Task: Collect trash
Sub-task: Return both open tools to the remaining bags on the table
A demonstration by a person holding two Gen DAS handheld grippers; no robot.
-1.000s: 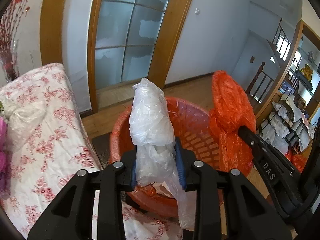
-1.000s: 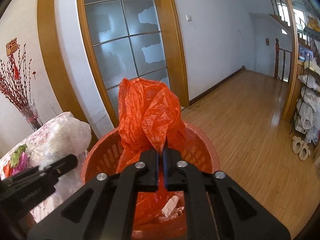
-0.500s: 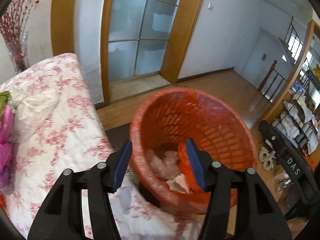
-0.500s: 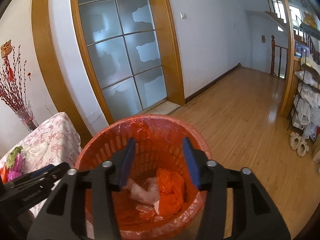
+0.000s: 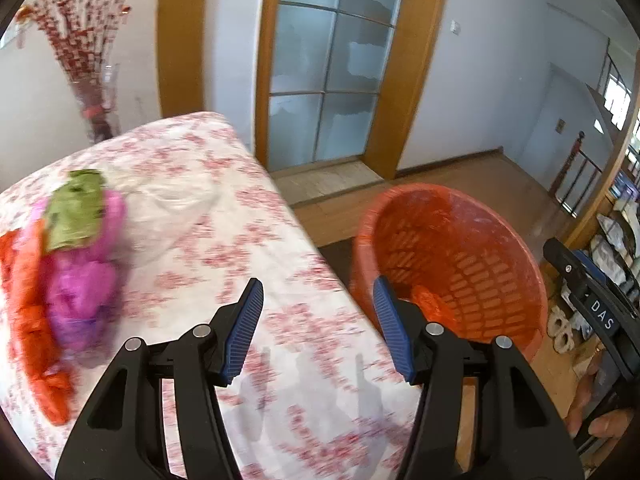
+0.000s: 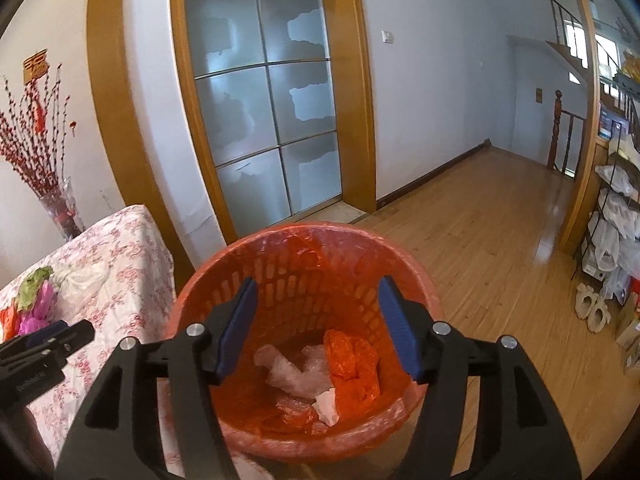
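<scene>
Trash is split between two places: some lies in the bottom of the orange basket (image 6: 308, 320), and more waits on the floral tablecloth (image 5: 248, 248) to the basket's left. Inside the basket, a crumpled orange bag (image 6: 352, 360) rests against the right wall, touching a clear plastic bag (image 6: 292, 372) just to its left, with a small pale scrap (image 6: 328, 404) at their near edge. The right gripper (image 6: 318, 326) hangs above the basket's mouth, its jaws opening with nothing between the blue pads (image 6: 238, 328). The left gripper (image 5: 318, 330) points over the near right corner of the table, close to the basket's left rim; its jaws stand apart and empty, the table edge showing between them. Farther left on the cloth, blurred, sits a heap: a magenta bag (image 5: 86, 276) with a green wrapper (image 5: 76, 216) on top, an orange bag on the table (image 5: 28, 312) pressed against its left side, and a white bag on the table (image 5: 176, 204) just to its right. Beyond the table stands a glass vase (image 6: 62, 210) of red branches, and a frosted glass door (image 6: 264, 92) lies behind the basket, which stands on a wooden floor (image 6: 492, 248).
</scene>
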